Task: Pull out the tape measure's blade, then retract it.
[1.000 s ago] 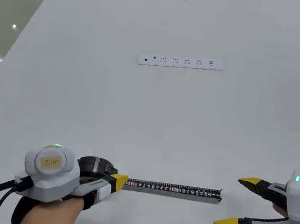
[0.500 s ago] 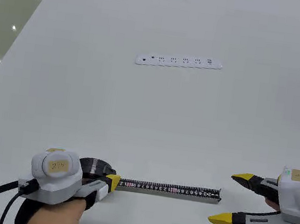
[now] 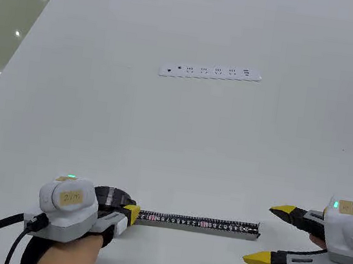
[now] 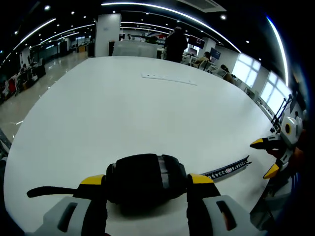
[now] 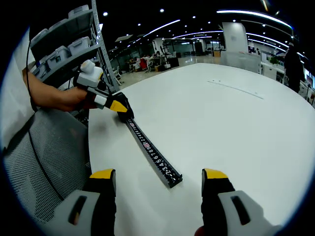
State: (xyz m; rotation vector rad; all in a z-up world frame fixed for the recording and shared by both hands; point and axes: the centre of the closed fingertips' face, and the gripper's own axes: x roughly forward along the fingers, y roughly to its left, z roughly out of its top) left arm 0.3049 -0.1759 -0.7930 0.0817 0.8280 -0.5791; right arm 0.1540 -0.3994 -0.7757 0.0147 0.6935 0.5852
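The black tape measure case [image 3: 114,198] [image 4: 145,177] sits on the white table near the front left, with my left gripper [image 3: 127,216] [image 4: 146,180] shut on it. Its dark blade [image 3: 198,223] [image 5: 150,151] [image 4: 227,170] lies flat on the table, stretched out to the right, its end hook [image 3: 258,231] [image 5: 174,182] free. My right gripper [image 3: 269,237] [image 5: 158,175] is open, just right of the blade's end and touching nothing. In the right gripper view the left gripper [image 5: 118,105] shows at the blade's far end.
A white power strip [image 3: 210,72] [image 4: 169,78] [image 5: 237,88] lies flat further back on the table. The table's left edge [image 3: 16,62] runs diagonally beside a glossy floor. Shelving [image 5: 69,46] stands off to the side.
My right gripper has moved left, closer to the blade's end. The left gripper and case have slid slightly left, and the blade reads a little longer.
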